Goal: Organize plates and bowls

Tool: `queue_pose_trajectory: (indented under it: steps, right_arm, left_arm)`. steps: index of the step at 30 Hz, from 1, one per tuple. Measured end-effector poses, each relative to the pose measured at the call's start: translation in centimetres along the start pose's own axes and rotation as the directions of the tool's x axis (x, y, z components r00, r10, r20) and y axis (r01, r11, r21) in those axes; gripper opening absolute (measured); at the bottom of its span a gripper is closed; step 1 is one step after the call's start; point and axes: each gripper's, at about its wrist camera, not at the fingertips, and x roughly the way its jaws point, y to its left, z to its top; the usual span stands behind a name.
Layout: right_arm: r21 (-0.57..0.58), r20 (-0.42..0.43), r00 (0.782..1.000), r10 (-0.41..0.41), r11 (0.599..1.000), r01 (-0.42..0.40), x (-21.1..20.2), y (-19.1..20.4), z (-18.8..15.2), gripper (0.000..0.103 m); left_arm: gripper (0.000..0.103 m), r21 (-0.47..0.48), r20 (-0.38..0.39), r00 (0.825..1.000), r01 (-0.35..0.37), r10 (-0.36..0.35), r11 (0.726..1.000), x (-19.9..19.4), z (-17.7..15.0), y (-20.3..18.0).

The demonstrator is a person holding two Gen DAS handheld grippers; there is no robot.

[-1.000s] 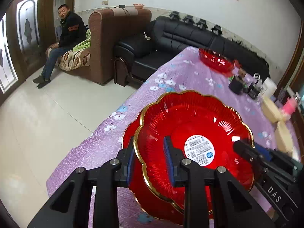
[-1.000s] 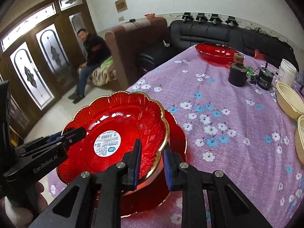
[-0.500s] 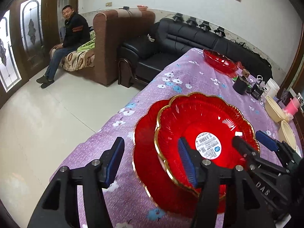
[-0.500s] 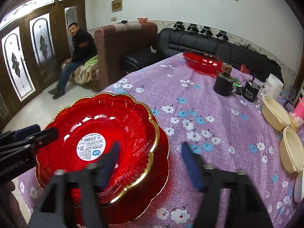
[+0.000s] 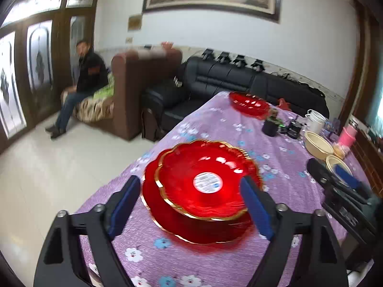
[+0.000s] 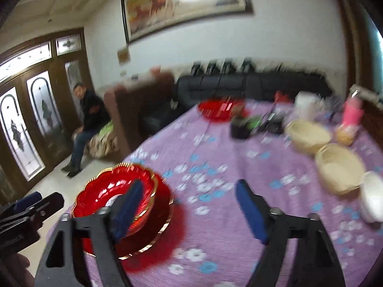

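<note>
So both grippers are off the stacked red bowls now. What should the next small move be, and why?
Probably swing the right gripper, open and empty, toward the cream bowls at the right. The red bowl already sits nested in its mate, while those lie loose, unstacked on the purple cloth.

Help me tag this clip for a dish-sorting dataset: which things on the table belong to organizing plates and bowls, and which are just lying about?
Job:
- stacked red gold-rimmed scalloped plates
- far red glass bowl
- two cream plastic bowls
- white bowl

Lying about:
- black cup
- white plastic tub
- pink bottle
- small black gadgets
</note>
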Motion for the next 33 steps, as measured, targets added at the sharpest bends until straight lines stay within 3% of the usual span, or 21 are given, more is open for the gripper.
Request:
queue_pose_trajectory:
  steps: [1, 5, 8, 10, 20, 23, 27, 30, 33]
  right_arm:
    - [-0.022, 0.059, 0.997, -0.040, 0.999, 0.041, -1.6, -0.3, -0.2, 0.103]
    - [-0.113, 0.178, 0.975, -0.132, 0.982, 0.154, -4.4, -1.6, -0.7, 0.103]
    - [-0.132, 0.161, 0.967, -0.196, 0.967, 0.218, -4.5, -3.7, -0.7, 0.103]
    - [-0.109, 0.139, 0.970, -0.202, 0.970, 0.218, -4.6, -5.4, -0.7, 0.103]
    - [-0.047, 0.110, 0.947, -0.303, 0.950, 0.309, -6.3, -12.9, 0.3, 0.103]
    - [-0.031, 0.110, 0.935, -0.337, 0.939, 0.342, -7.2, -15.4, 1.0, 0.103]
    - [0.050, 0.070, 0.915, -0.398, 0.917, 0.395, -7.6, -20.9, 1.4, 0.103]
    - [0.176, 0.026, 0.914, -0.405, 0.902, 0.394, -7.9, -26.1, 1.1, 0.103]
    - [0.296, -0.008, 0.907, -0.420, 0.866, 0.403, -8.0, -31.3, 0.3, 0.098]
  left_arm:
    - [0.091, 0.015, 0.011, 1.000, 0.003, -0.004, 1.000, -0.4, -0.1, -0.7]
    - [0.094, 0.046, -0.007, 0.997, 0.078, -0.078, 0.996, -1.0, -0.4, -3.6]
    - [0.094, 0.065, -0.051, 0.990, 0.137, -0.134, 0.988, -1.0, -1.0, -5.8]
    - [0.094, 0.085, -0.054, 0.987, 0.157, -0.153, 0.984, -1.2, -1.4, -7.1]
    - [0.093, 0.144, -0.116, 0.972, 0.220, -0.205, 0.965, -0.4, -2.1, -13.1]
    - [0.093, 0.160, -0.160, 0.961, 0.253, -0.228, 0.954, 0.2, -2.7, -15.2]
    - [0.093, 0.170, -0.202, 0.945, 0.292, -0.257, 0.941, 0.5, -3.6, -17.0]
    - [0.093, 0.200, -0.199, 0.952, 0.273, -0.233, 0.941, 0.8, -4.4, -18.2]
    - [0.093, 0.225, -0.237, 0.947, 0.271, -0.218, 0.936, 1.7, -4.9, -19.3]
